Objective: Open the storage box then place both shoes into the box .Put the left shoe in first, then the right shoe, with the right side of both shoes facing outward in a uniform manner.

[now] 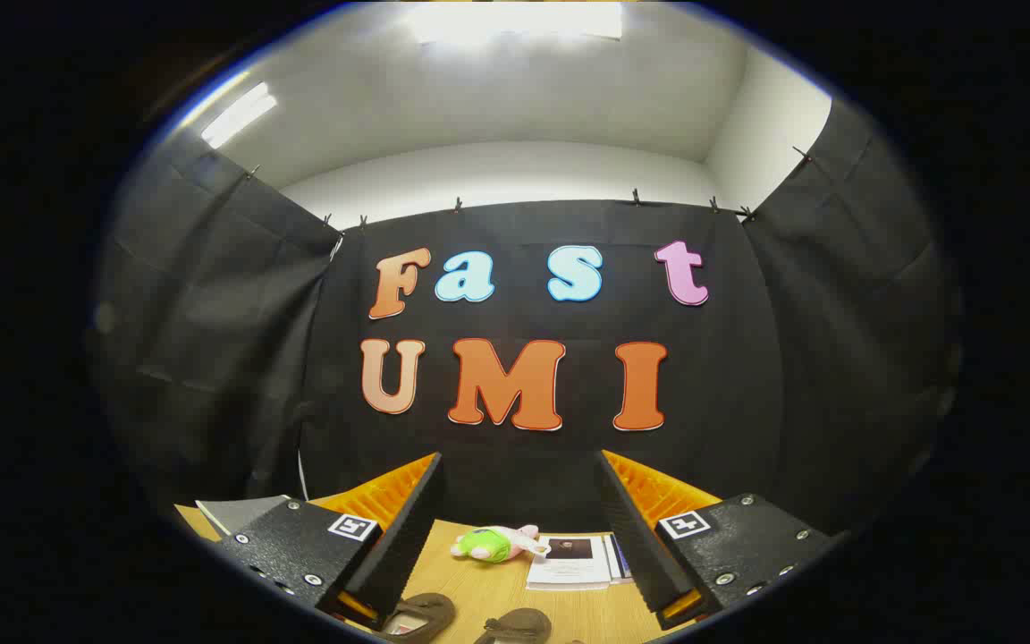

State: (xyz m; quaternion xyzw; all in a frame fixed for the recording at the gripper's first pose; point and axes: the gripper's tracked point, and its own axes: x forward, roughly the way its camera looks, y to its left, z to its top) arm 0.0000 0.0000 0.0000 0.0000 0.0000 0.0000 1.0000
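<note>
Claw state: my gripper (519,537) is spread wide, its two fingers well apart and pressing on nothing.
Claw attitude: I hold it above the wooden table (502,595), aimed level at the booth's black cloth wall.
Left-hand shoe: a dark brown shoe (421,615) lies on the table just below the tip of my left finger, partly cut off from sight.
Right-hand shoe: a second dark brown shoe (515,624) lies beside the first, low in the gap between my fingers, nearer me than their tips; the two shoes sit close together but apart.
Which shoe is left or right: I cannot tell.
Plush toy: a green and pink soft toy (495,543) lies on the table beyond the shoes, between my fingers.
Papers: a white printed sheet stack (573,563) lies just beside the toy, toward my right finger.
Grey object: a grey flat corner (238,512) shows outside my left finger; I cannot tell what it is.
</note>
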